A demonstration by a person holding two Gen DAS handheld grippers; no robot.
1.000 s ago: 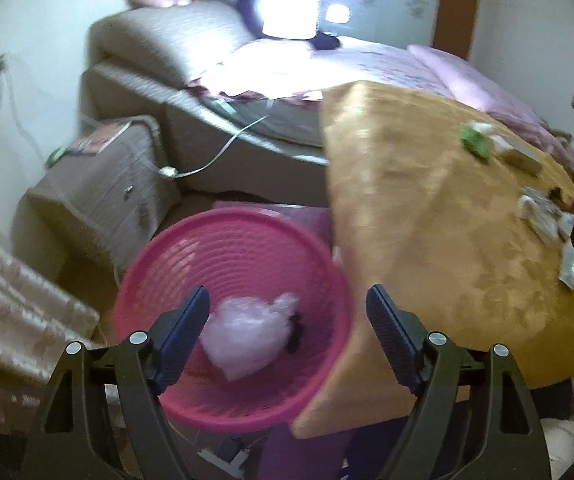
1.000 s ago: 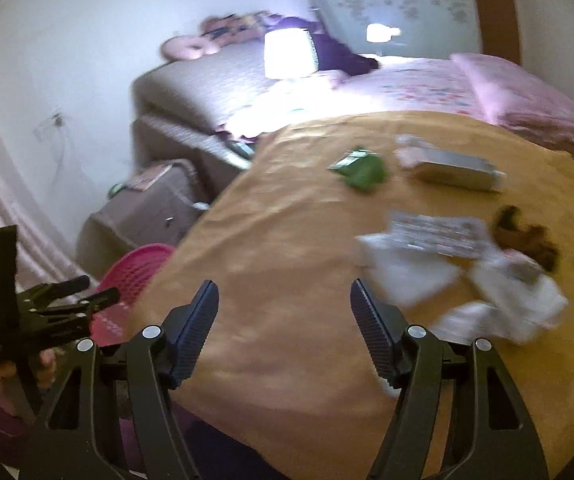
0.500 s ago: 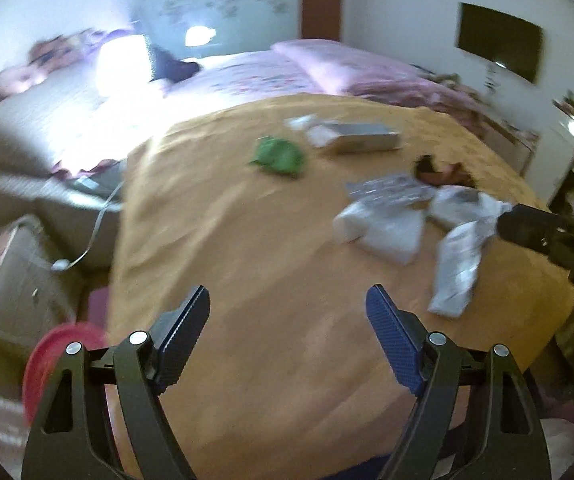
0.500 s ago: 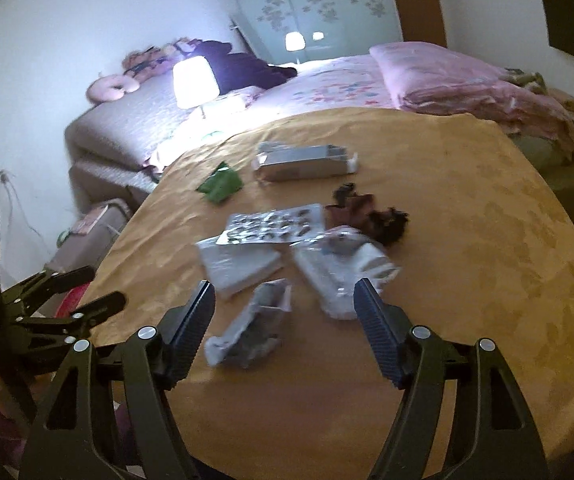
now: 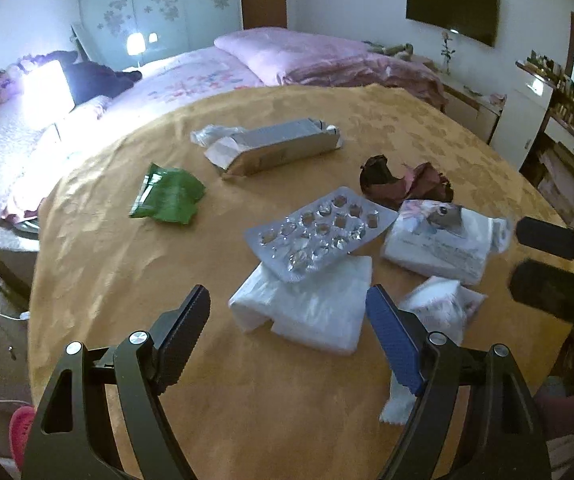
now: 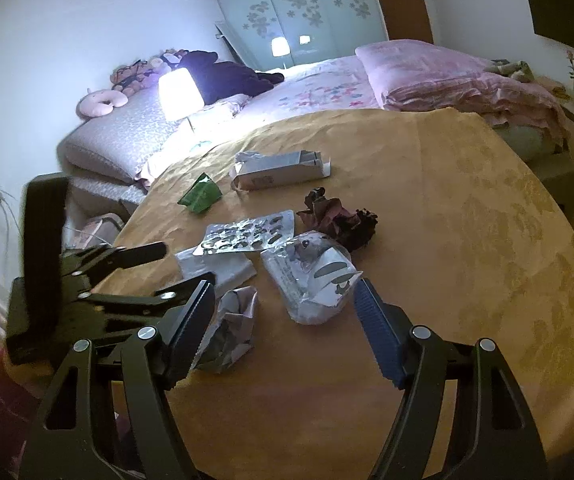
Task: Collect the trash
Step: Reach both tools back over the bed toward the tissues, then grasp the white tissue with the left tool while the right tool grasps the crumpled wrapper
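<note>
Trash lies scattered on the table's gold cloth (image 5: 119, 280). My left gripper (image 5: 289, 320) is open and empty, just short of a flat white plastic bag (image 5: 307, 308) that carries a foil blister pack (image 5: 319, 232). Farther off are a green wrapper (image 5: 167, 196), a grey carton (image 5: 275, 150) and a dark crumpled wrapper (image 5: 403, 182). My right gripper (image 6: 283, 300) is open over a clear plastic package (image 6: 315, 276). A crumpled white wrapper (image 6: 231, 328) lies by its left finger. The left gripper (image 6: 159, 270) shows at the left of the right wrist view.
The rim of a pink basket (image 5: 23, 432) peeks out below the table's left edge. A bed with pink bedding (image 5: 307, 60) and a lit lamp (image 6: 179, 92) stand behind the table. Shelves (image 5: 567, 92) line the right wall.
The left gripper swung from above the pink basket to the table and now faces the white bag. The right gripper moved in over the trash pile. Both stayed open.
</note>
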